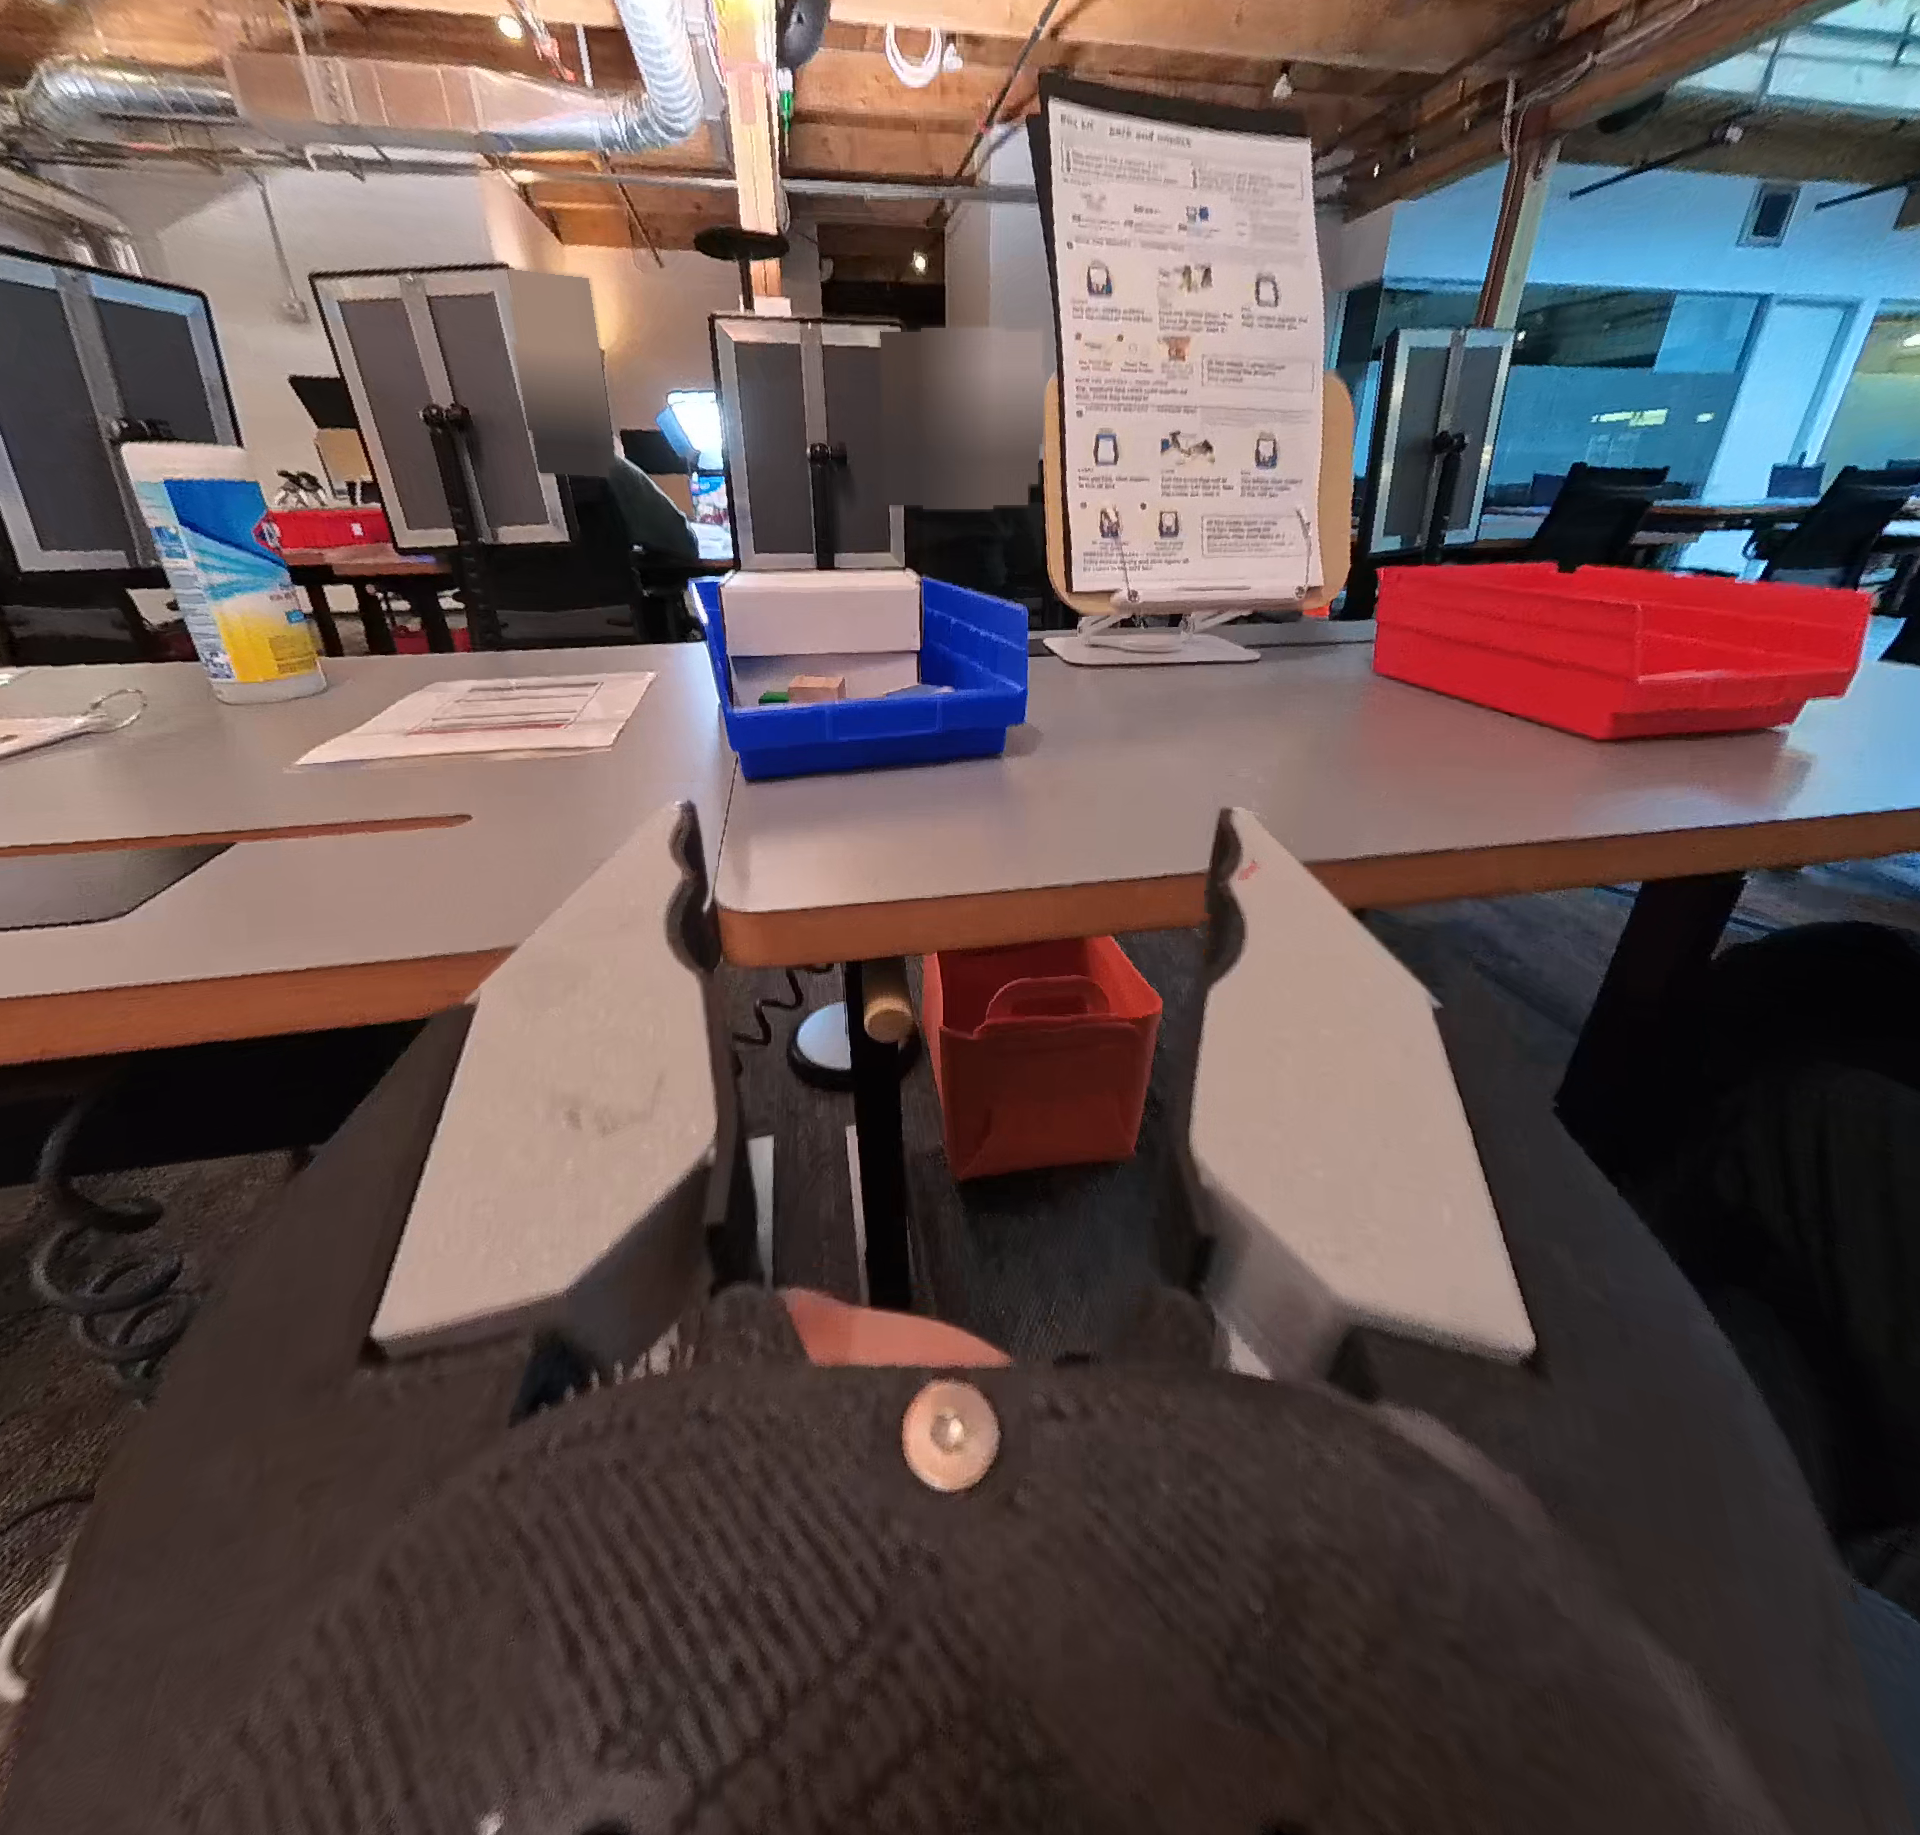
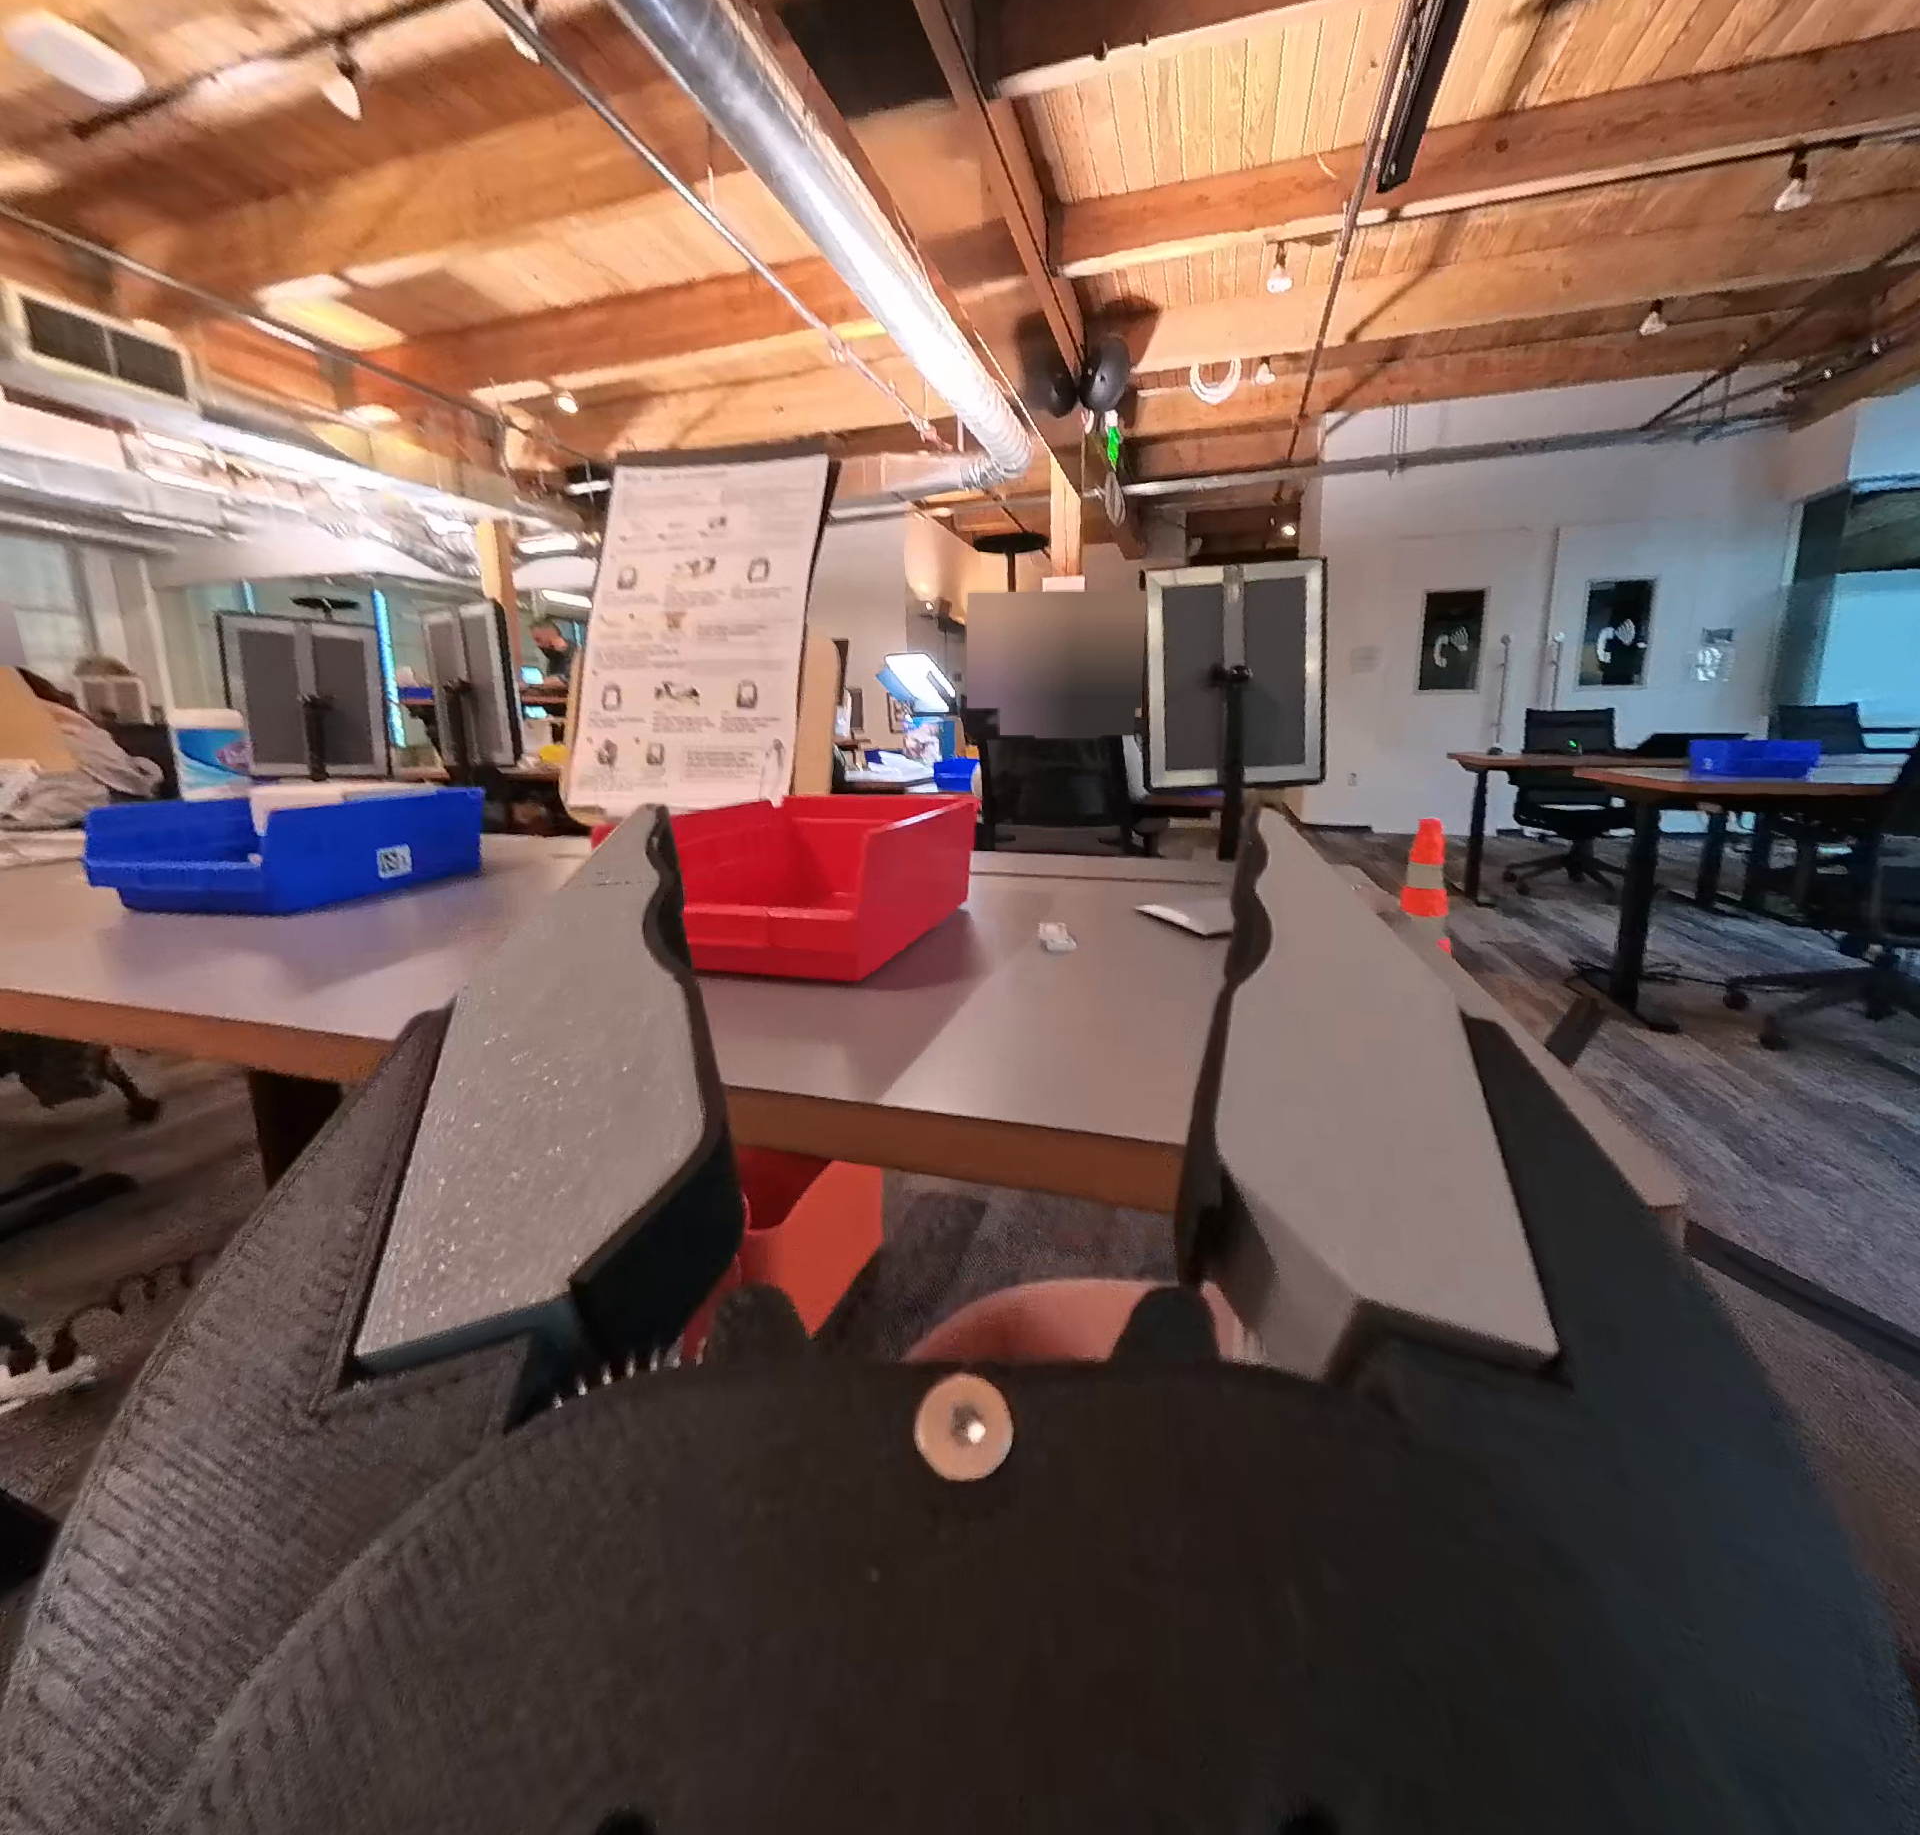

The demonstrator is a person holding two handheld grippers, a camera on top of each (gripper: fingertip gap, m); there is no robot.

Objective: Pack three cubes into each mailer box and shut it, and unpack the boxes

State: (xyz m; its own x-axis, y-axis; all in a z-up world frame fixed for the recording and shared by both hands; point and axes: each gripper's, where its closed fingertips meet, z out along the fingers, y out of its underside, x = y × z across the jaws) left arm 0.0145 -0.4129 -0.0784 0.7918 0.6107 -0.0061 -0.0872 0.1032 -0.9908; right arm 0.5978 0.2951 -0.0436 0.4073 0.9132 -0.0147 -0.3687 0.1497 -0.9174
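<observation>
A blue bin (image 1: 868, 731) stands on the grey table (image 1: 1247, 798) straight ahead in the left wrist view. It holds white mailer boxes (image 1: 821, 613) stacked at its back and loose cubes at its front, among them a tan cube (image 1: 817, 689). My left gripper (image 1: 956, 850) is open and empty, held in front of and below the table edge. In the right wrist view the blue bin (image 2: 281, 855) is at far left and an empty red bin (image 2: 831, 892) is ahead. My right gripper (image 2: 951, 850) is open and empty, short of the table's near edge.
The red bin (image 1: 1621, 658) sits at the table's right. An instruction sheet on a stand (image 1: 1184, 362) stands behind the bins. A wipes canister (image 1: 223, 570) and a paper (image 1: 478, 715) lie on the left table. An orange bag (image 1: 1039, 1047) hangs under the table. An orange cone (image 2: 1425, 871) stands on the floor. One gripper's finger ends stand about 90 cm off the other's.
</observation>
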